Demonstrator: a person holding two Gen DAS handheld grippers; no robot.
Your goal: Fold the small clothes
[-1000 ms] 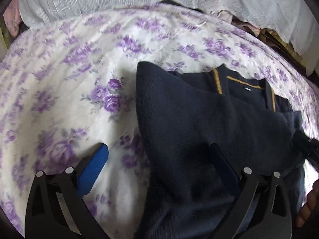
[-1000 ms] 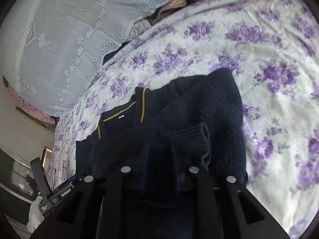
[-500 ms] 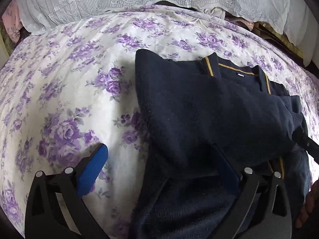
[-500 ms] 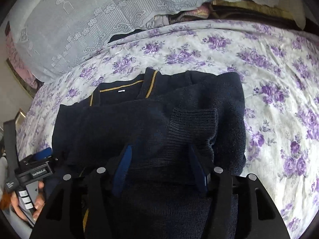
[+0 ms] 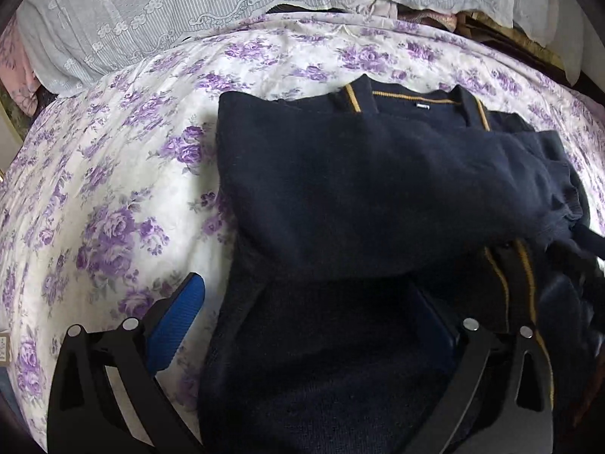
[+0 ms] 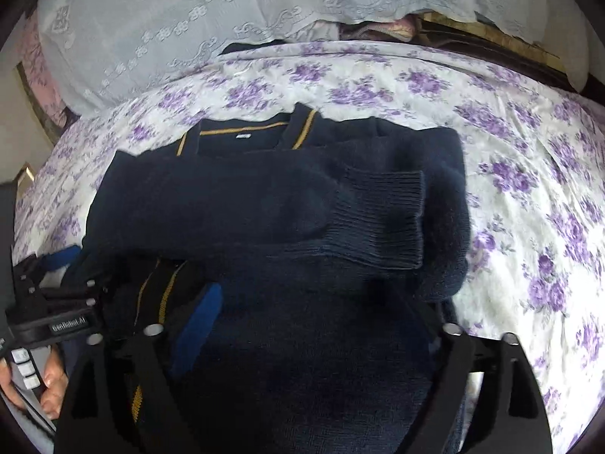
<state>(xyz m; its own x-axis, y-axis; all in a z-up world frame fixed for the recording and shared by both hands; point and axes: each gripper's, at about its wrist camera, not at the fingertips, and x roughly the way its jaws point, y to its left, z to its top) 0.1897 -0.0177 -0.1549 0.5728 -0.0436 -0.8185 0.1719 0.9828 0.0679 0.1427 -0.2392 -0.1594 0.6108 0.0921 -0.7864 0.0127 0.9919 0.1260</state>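
on the floral bed (image 6: 529, 121) the navy sweater (image 6: 264, 204) lies folded under both claws; right claw (image 6: 314, 325) has just been opening (nothing pinched), left claw (image 5: 314, 310) spread wide. only the right view shows the ribbed cuff (image 6: 378, 219).

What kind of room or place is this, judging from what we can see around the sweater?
Most likely a bedroom in a home. The navy sweater lies on a floral bedsheet with purple roses, which covers a soft, mattress-like surface. Behind it hangs a white lace cloth, perhaps a curtain or cover.
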